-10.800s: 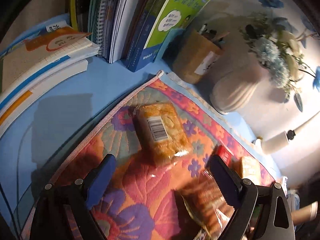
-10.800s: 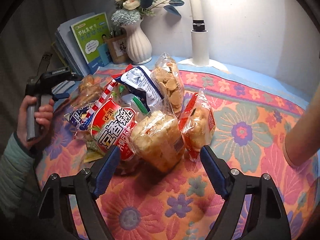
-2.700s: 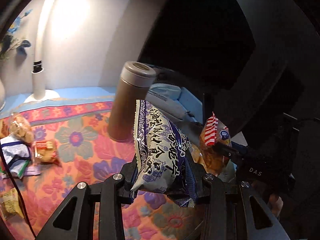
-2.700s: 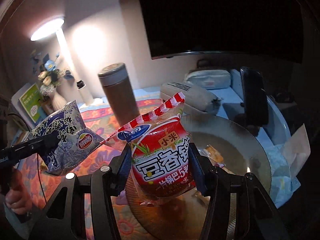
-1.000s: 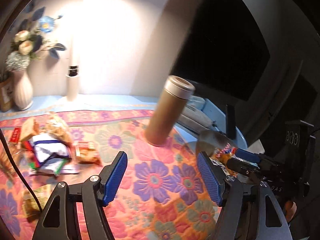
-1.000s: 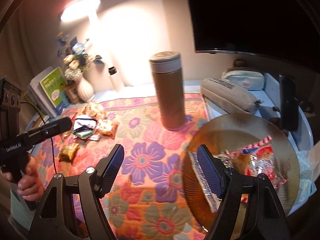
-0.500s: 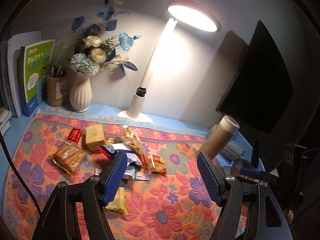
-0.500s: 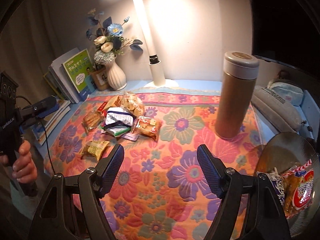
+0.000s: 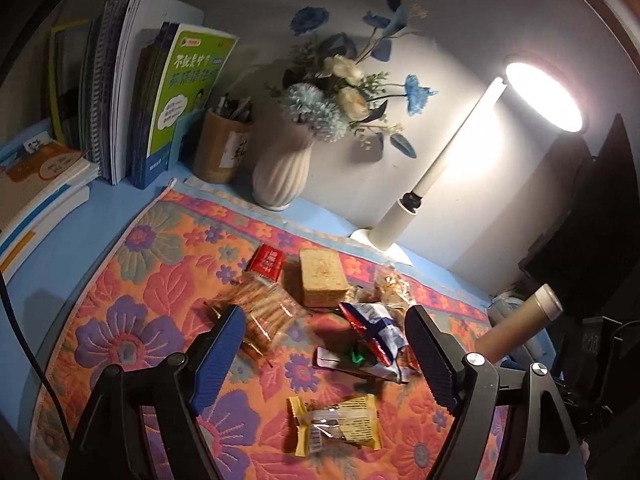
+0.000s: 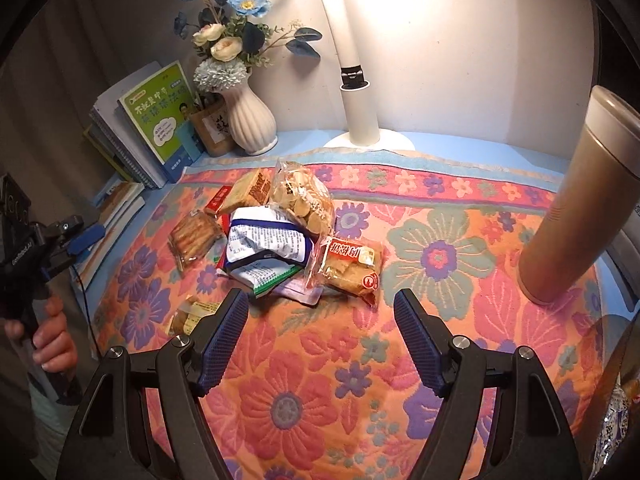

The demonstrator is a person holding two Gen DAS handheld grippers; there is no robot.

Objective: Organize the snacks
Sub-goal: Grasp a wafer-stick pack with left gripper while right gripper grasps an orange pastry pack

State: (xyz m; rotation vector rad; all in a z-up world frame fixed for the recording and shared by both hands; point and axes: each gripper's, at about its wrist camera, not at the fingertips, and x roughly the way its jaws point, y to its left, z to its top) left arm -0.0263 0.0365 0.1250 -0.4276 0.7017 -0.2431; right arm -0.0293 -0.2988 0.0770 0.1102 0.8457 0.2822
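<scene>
A pile of snack packets lies on the flowered mat: a blue-and-white bag, a clear bag of round crackers, a red-labelled pastry pack, a clear pack of biscuits and a small yellow pack. The left wrist view shows the blue-and-white bag, the biscuits, a tan cake pack, a red packet and the yellow pack. My left gripper is open and empty above the pile. My right gripper is open and empty just short of it.
A tan thermos stands at the mat's right. A white vase of flowers, a lamp post, a pen cup and upright books line the back wall. A plate rim with bagged snacks shows at the right edge.
Both grippers let go of their snack bags at the plate and swung back left toward the pile. Both now sit closer to and lower over the packets than half a second ago.
</scene>
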